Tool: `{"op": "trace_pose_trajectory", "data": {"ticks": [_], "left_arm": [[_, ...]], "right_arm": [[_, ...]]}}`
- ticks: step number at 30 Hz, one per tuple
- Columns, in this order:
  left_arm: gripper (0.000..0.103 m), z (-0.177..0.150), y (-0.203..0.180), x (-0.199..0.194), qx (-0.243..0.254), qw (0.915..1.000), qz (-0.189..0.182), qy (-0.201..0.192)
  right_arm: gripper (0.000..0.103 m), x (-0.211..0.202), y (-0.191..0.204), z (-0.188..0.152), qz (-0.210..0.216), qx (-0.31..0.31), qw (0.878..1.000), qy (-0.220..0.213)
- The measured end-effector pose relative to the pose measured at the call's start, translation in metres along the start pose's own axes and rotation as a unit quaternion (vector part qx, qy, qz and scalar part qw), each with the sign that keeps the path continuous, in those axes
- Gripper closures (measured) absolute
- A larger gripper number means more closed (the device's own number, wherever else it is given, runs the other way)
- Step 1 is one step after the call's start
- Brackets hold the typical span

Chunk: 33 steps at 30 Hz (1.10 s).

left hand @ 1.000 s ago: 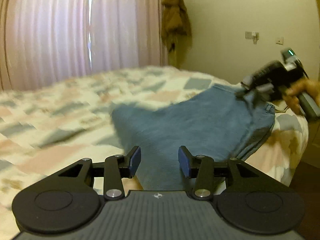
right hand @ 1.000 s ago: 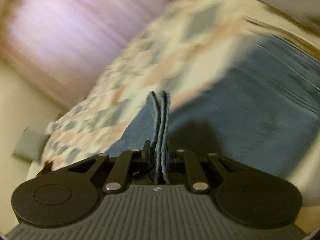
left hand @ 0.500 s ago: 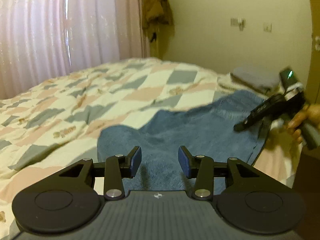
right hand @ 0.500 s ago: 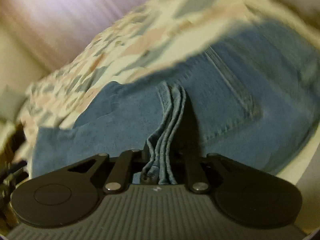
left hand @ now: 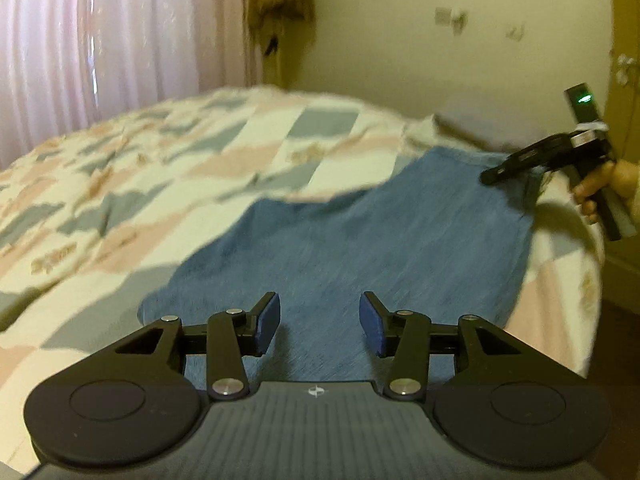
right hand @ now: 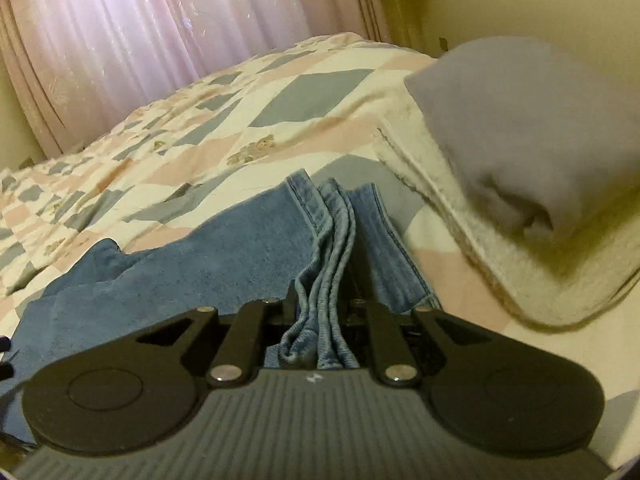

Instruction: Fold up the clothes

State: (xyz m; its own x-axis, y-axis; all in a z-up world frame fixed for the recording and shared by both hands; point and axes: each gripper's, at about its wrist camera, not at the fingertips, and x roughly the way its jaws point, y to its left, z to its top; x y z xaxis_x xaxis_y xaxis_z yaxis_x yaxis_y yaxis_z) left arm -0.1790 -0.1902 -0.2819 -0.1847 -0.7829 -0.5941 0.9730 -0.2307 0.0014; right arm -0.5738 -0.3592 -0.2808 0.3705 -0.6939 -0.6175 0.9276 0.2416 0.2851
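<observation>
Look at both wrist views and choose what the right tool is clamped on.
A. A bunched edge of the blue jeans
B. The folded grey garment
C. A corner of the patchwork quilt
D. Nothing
A: the right tool is shut on gathered denim hems of the blue jeans, which lie on the patchwork quilt.

A home bedroom: quilted bed (left hand: 200,184), pink curtains (left hand: 120,40).

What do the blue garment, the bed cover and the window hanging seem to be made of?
Blue garment: most likely denim, matte, with a diagonal weave and stitched, layered hems. Bed cover: soft matte printed cloth, perhaps cotton, in a patchwork of pink, grey and cream. Window hanging: thin, sheer fabric with a slight sheen, light glowing through its pleats.
</observation>
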Motion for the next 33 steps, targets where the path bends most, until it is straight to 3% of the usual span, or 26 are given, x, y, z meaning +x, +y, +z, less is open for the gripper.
{"op": "trace_pose_trajectory", "data": {"ticks": [5,7,10,11,12,13,14,16,17,18,19,20,21,22,24,25,26,27,28,29,31,32,33], "left_arm": [[0.056,-0.005,0.007,0.006,-0.004,0.9998,0.013,0.014],[0.056,-0.006,0.009,0.008,-0.003,0.9997,0.019,0.018],[0.055,-0.005,0.010,0.011,-0.003,0.9995,0.022,0.022],[0.055,-0.004,0.009,0.011,0.000,0.9995,0.022,0.020],[0.055,-0.002,0.009,0.011,0.005,0.9996,0.023,0.018],[0.055,0.000,0.009,0.012,0.009,0.9995,0.023,0.017],[0.055,0.002,0.010,0.013,0.011,0.9995,0.023,0.017],[0.057,0.009,0.011,0.020,0.012,0.9996,0.015,0.018],[0.059,0.014,0.009,0.025,0.013,0.9997,0.001,0.019],[0.060,0.019,0.007,0.030,0.014,0.9996,-0.013,0.021],[0.060,0.025,0.003,0.036,0.018,0.9993,-0.027,0.020],[0.060,0.031,-0.004,0.045,0.029,0.9986,-0.040,0.018],[0.060,0.036,-0.010,0.055,0.041,0.9978,-0.049,0.018],[0.061,0.040,-0.015,0.065,0.052,0.9970,-0.055,0.020],[0.062,0.042,-0.019,0.087,0.079,0.9952,-0.051,0.029],[0.062,0.041,-0.017,0.096,0.090,0.9943,-0.044,0.036],[0.066,0.039,-0.009,0.104,0.091,0.9939,-0.044,0.044],[0.073,0.037,0.001,0.108,0.082,0.9939,-0.055,0.049],[0.077,0.036,0.011,0.109,0.072,0.9942,-0.063,0.050],[0.092,0.035,0.020,0.108,0.069,0.9947,-0.058,0.049],[0.094,0.035,0.035,0.099,0.063,0.9963,-0.031,0.048],[0.091,0.035,0.042,0.091,0.054,0.9973,-0.019,0.046],[0.076,0.035,0.047,0.080,0.045,0.9981,-0.013,0.040]], "right_arm": [[0.094,-0.001,-0.006,0.004,0.006,0.004,1.000,-0.023],[0.094,0.004,-0.012,0.000,-0.015,-0.001,1.000,-0.012],[0.085,0.004,-0.015,-0.002,-0.051,0.005,0.999,-0.013],[0.067,0.000,-0.013,-0.003,-0.075,0.003,0.997,-0.023],[0.037,-0.010,-0.004,-0.003,-0.129,-0.010,0.990,-0.053],[0.027,-0.021,0.005,-0.002,-0.182,-0.023,0.980,-0.083],[0.025,-0.030,0.014,-0.003,-0.222,-0.037,0.968,-0.111],[0.035,-0.047,0.035,-0.008,-0.221,-0.068,0.961,-0.150],[0.047,-0.052,0.045,-0.011,-0.165,-0.071,0.972,-0.151],[0.061,-0.049,0.056,-0.016,-0.108,-0.070,0.983,-0.131],[0.066,-0.039,0.067,-0.021,-0.065,-0.077,0.990,-0.097],[0.077,-0.030,0.078,-0.027,-0.027,-0.087,0.994,-0.065],[0.079,-0.020,0.090,-0.036,-0.010,-0.109,0.993,-0.042],[0.079,-0.009,0.098,-0.044,-0.012,-0.132,0.991,-0.023],[0.080,0.011,0.098,-0.057,-0.057,-0.164,0.985,-0.006],[0.081,0.014,0.086,-0.057,-0.078,-0.152,0.985,-0.009],[0.089,0.012,0.070,-0.055,-0.085,-0.125,0.988,-0.015],[0.103,0.010,0.053,-0.052,-0.092,-0.098,0.991,-0.022],[0.103,0.006,0.040,-0.049,-0.099,-0.075,0.992,-0.028],[0.103,0.001,0.034,-0.046,-0.105,-0.064,0.992,-0.035],[0.102,-0.009,0.025,-0.041,-0.115,-0.046,0.991,-0.048],[0.089,-0.012,0.031,-0.042,-0.118,-0.056,0.990,-0.057],[0.071,-0.014,0.037,-0.043,-0.121,-0.066,0.988,-0.067]]}}
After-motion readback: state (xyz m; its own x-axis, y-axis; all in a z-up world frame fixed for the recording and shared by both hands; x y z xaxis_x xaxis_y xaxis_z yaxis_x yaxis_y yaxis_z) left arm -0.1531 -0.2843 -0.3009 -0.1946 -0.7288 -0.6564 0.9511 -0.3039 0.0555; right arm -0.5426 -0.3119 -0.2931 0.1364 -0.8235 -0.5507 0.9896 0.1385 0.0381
